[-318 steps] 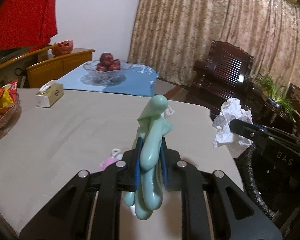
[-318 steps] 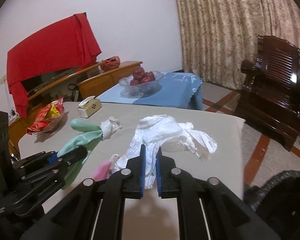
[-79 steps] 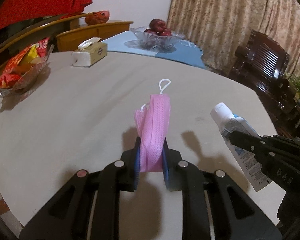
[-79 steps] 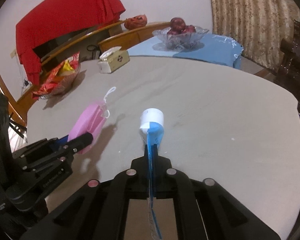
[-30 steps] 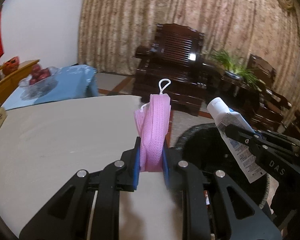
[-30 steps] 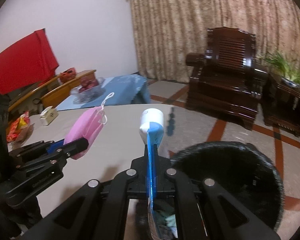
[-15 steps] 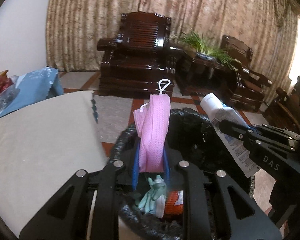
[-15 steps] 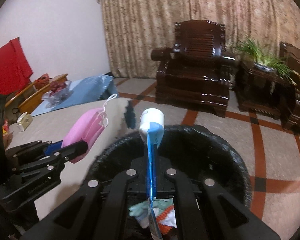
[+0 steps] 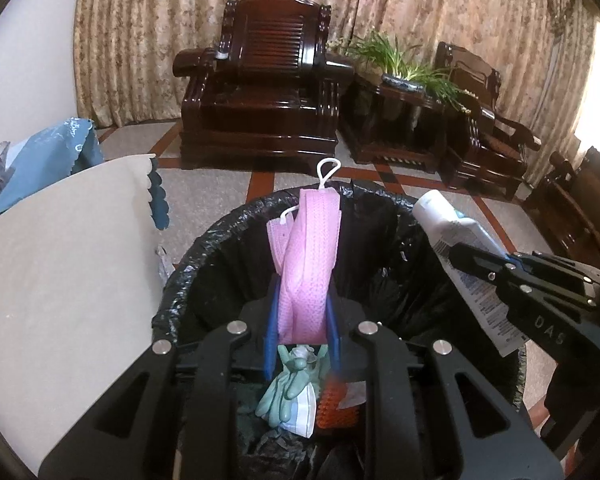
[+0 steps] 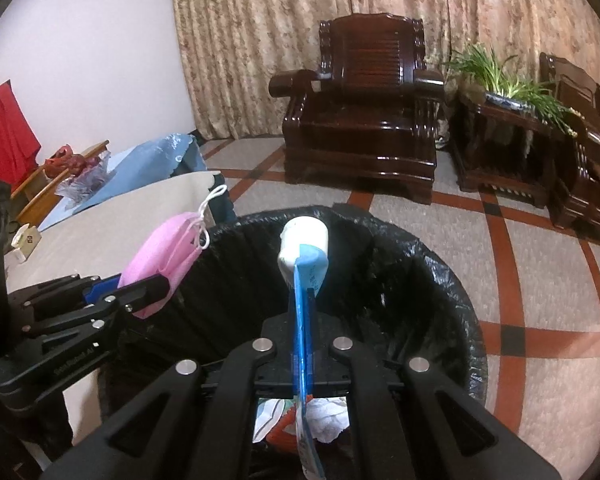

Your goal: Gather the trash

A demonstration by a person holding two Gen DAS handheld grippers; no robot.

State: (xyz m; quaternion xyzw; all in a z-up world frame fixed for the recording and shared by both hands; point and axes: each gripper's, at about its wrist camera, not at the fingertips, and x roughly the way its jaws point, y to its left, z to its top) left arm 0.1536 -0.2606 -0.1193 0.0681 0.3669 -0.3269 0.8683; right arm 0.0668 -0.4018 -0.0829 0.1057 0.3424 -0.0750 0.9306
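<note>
The bin [image 9: 204, 256] stood on the floor [image 10: 540, 280] just right of the surface [image 9: 60, 260]. Over its mouth hung the mask [image 9: 308, 264], with the tube [image 9: 456, 248] to its right. A glove [image 9: 288, 384] lay inside. Behind stood an armchair [image 9: 260, 92], with a plant [image 9: 404, 60] to its right.

Dark wooden armchair [image 9: 260, 80] before patterned curtains [image 9: 420, 0]; tiled floor [image 10: 540, 280] with red bands
</note>
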